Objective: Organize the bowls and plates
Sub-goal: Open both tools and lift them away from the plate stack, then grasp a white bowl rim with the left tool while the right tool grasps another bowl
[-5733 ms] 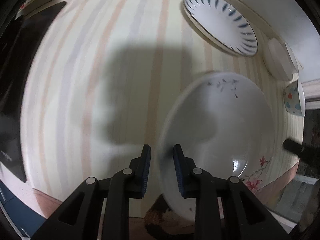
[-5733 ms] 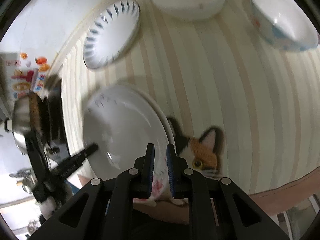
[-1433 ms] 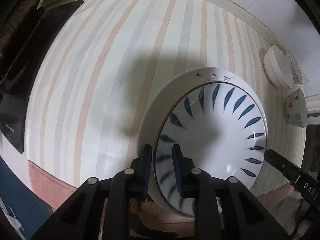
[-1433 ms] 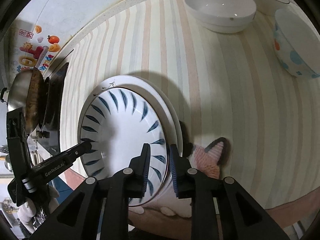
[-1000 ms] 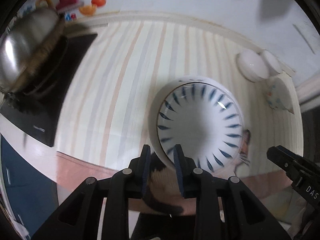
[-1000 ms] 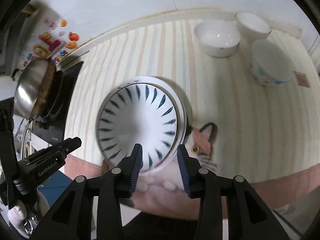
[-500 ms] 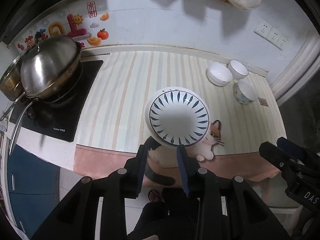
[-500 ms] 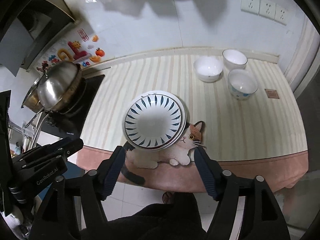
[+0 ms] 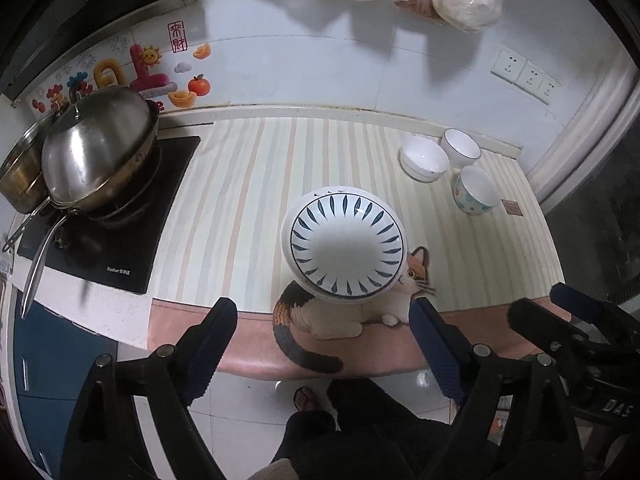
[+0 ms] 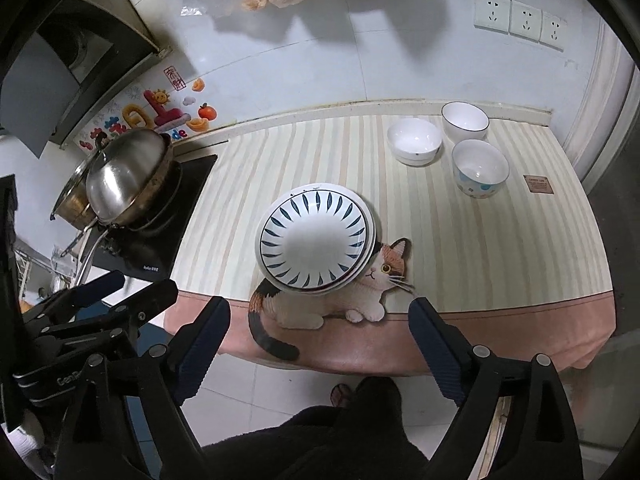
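Both tongs, left gripper (image 9: 322, 312) and right gripper (image 10: 319, 312), just sprang apart, empty; next, approach the three white ceramic bowls (image 10: 414, 141) upper right, gripping one rim squarely.

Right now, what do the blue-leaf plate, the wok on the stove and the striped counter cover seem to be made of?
Blue-leaf plate: likely glazed ceramic, glossy white with painted blue strokes.
Wok: polished metal, probably stainless steel, with mirror-like reflections on its side.
Striped counter cover: looks like a soft printed mat or cloth whose pink edge hangs over the counter front; exact material unclear.
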Tool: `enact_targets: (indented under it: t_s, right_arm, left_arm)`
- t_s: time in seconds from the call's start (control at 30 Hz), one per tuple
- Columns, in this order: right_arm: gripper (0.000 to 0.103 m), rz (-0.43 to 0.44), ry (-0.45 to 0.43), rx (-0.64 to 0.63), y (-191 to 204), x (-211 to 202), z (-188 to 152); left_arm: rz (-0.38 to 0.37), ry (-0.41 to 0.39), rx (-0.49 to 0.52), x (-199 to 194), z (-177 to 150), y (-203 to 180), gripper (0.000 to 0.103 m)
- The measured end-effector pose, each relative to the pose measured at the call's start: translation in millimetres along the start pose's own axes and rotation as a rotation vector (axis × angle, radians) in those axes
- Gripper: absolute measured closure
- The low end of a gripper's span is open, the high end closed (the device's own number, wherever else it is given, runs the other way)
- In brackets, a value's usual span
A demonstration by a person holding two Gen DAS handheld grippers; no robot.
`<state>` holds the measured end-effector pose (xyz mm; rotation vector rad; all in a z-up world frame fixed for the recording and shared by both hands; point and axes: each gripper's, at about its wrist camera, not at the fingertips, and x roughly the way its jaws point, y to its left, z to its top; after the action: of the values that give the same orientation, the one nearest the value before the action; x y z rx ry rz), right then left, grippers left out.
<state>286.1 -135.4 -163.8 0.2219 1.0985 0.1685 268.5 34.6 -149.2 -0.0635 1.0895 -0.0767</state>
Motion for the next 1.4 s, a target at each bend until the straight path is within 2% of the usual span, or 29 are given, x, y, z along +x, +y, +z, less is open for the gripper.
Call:
enact_targets:
  t_s: [0.1, 0.27, 0.4, 0.53, 0.6, 0.63, 0.7, 0.73, 0.87, 0.97, 1.1, 1.13, 1.23, 1.4]
  right_arm:
    - [0.009, 0.025, 0.002, 0.023, -16.7, 7.8, 12.9]
    - [0.009, 0.095, 0.02, 0.098, -66.7, 37.1, 55.0]
    - [0.009, 0.115, 0.031, 0.145, -119.6, 75.5, 109.5]
    - [0.009, 0.089, 0.048, 0.165, -174.6, 125.8, 171.7]
    - [0.013, 0.096, 0.074, 0.182, -202.2, 158.7, 203.6]
    - [0.017, 0.095, 0.092, 0.183, -211.3, 172.7, 215.5]
    - [0.029, 0.084, 0.135, 0.171, -228.7, 206.9, 238.8]
    - [0.035, 0.078, 0.159, 0.163, -236.6, 224.4, 249.1]
    - [0.052, 0.073, 0.239, 0.135, -253.5, 284.9, 276.7]
    - [0.067, 0.072, 0.295, 0.117, -259.7, 319.0, 287.0]
    - [0.083, 0.069, 0.361, 0.088, -258.3, 350.4, 288.3]
    - [0.09, 0.052, 0.37, 0.081, -258.8, 356.0, 288.0]
    - [0.093, 0.036, 0.368, 0.091, -260.9, 363.1, 287.1]
    - [0.093, 0.036, 0.366, 0.087, -253.5, 356.9, 282.9]
  left_arm:
    - [0.009, -0.005, -0.017, 11.9, 14.4, -5.8, 0.015]
    - [0.002, 0.012, -0.05, 57.8, 65.1, -27.6, 0.015]
    - [-0.031, 0.048, -0.07, 108.4, 117.8, -51.4, 0.015]
    - [-0.05, 0.125, -0.091, 182.1, 174.4, -79.8, 0.015]
    - [-0.058, 0.161, -0.095, 214.2, 193.8, -89.5, 0.023]
    - [-0.056, 0.188, -0.099, 236.1, 204.9, -96.0, 0.026]
    - [-0.072, 0.24, -0.112, 271.9, 218.7, -104.0, 0.043]
    - [-0.068, 0.267, -0.114, 290.0, 224.4, -108.4, 0.047]
    - [-0.074, 0.34, -0.11, 343.2, 237.5, -124.0, 0.054]
    - [-0.077, 0.395, -0.088, 371.7, 239.4, -134.0, 0.065]
    - [-0.097, 0.439, -0.069, 396.9, 239.9, -141.5, 0.088]
    - [-0.103, 0.442, -0.066, 399.3, 239.2, -143.0, 0.09]
    - [-0.094, 0.426, -0.056, 396.3, 237.6, -144.9, 0.09]
    - [-0.077, 0.416, -0.045, 380.4, 233.9, -142.2, 0.09]
